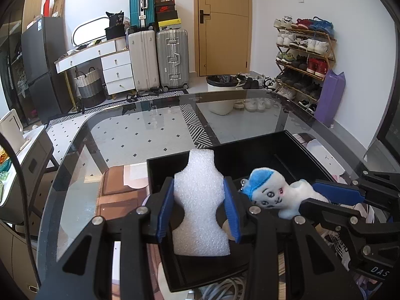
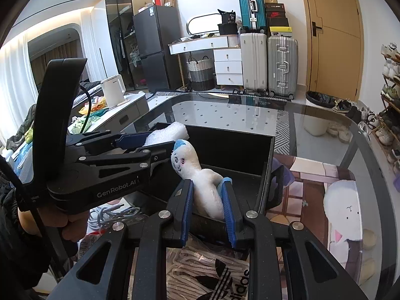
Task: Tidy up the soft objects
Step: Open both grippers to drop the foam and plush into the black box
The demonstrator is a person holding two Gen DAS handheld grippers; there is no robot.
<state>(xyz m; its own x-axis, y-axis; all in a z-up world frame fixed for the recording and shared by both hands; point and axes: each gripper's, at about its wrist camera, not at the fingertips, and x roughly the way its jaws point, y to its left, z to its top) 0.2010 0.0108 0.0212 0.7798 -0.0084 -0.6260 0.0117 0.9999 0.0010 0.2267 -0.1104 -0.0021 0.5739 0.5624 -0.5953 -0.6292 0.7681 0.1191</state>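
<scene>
A white foam piece [image 1: 200,200] with a pinched waist stands upright between my left gripper's blue pads; the left gripper [image 1: 200,200] is shut on it, over the near part of a black open box [image 1: 262,150]. A white plush toy with a blue cap [image 1: 270,192] hangs over the same box, and my right gripper [image 2: 208,195] is shut on its body. From the right wrist view the plush toy [image 2: 190,165] leans up and left, its face toward the left gripper [image 2: 140,141], which holds the foam piece [image 2: 167,132]. The black box [image 2: 237,145] lies just ahead.
The box stands on a glass table [image 1: 125,135] over a brown printed mat [image 2: 312,175]. A white cable coil [image 2: 112,215] and a paper bag with a logo [image 2: 215,275] lie near the table's front edge. A hand [image 2: 72,227] grips the left tool's handle.
</scene>
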